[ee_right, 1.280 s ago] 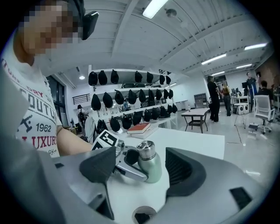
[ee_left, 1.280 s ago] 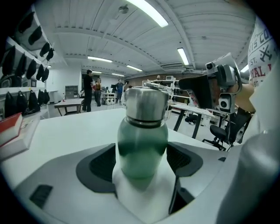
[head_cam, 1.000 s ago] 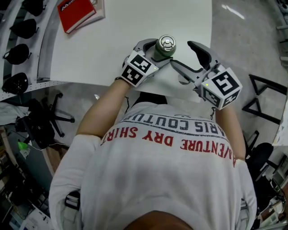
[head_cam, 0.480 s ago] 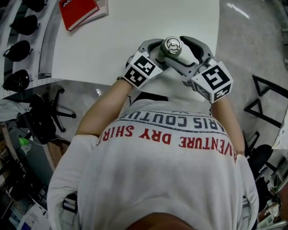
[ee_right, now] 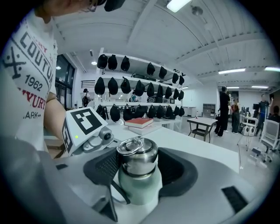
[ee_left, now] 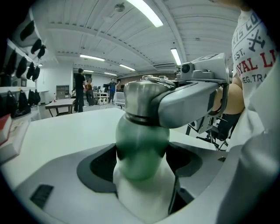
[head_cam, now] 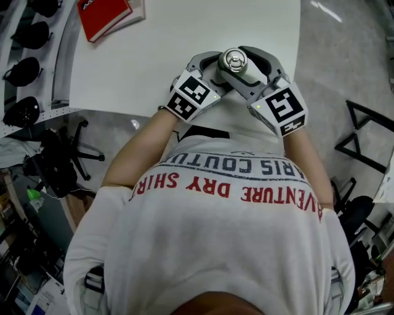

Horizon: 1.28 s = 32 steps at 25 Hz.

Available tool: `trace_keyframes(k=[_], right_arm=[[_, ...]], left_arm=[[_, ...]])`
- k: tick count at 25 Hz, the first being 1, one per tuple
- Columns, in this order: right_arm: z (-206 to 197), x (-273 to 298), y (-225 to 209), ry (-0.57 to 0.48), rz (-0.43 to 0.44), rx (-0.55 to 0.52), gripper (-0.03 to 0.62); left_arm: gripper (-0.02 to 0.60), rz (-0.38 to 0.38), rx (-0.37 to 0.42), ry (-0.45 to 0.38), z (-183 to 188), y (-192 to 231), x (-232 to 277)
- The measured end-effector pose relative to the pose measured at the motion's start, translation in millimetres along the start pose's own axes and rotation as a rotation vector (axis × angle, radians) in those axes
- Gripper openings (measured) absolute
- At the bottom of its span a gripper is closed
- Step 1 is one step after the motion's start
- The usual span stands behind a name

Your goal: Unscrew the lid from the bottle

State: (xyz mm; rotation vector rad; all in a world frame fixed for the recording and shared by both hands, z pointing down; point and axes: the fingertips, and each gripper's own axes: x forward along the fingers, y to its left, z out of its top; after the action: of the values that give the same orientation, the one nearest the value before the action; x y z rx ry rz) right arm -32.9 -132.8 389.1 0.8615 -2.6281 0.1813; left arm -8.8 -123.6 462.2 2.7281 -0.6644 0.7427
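Observation:
A bottle with a green and white body point(ee_left: 142, 153) and a steel lid point(head_cam: 234, 59) with a ring on top is held upright over the white table point(head_cam: 154, 55) near its front edge. My left gripper point(head_cam: 215, 66) is shut on the body below the lid. My right gripper point(head_cam: 244, 61) comes in from the right. Its jaws are closing around the lid point(ee_right: 136, 159), and both black pads point(ee_right: 105, 165) touch its sides. In the left gripper view the right gripper's grey jaw point(ee_left: 192, 103) lies across the lid point(ee_left: 140, 98).
A red book point(head_cam: 104, 15) lies at the table's far left corner. Dark helmets point(ee_right: 131, 87) hang on a wall rack behind the table. Office chairs point(head_cam: 61, 163) stand on the floor at left. People point(ee_left: 80, 89) stand far off across the room.
My right gripper swung left from beside the bottle onto the lid, and its wide-open jaws closed around it. The left gripper kept hold of the bottle.

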Motion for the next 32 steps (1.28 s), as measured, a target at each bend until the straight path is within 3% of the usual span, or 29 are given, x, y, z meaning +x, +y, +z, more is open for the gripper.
trace_keyframes(k=[11, 32], right_arm=[[0.3, -1.0, 3.2, -0.009, 0.069, -0.048, 0.267], [0.9, -2.9, 10.9, 0.061, 0.489, -0.283, 0.267]], left_arm=[[0.37, -0.051, 0.034, 0.017, -0.4, -1.5, -0.5], [0.37, -0.412, 0.254, 0.139, -1.3, -4.9, 1.7]])
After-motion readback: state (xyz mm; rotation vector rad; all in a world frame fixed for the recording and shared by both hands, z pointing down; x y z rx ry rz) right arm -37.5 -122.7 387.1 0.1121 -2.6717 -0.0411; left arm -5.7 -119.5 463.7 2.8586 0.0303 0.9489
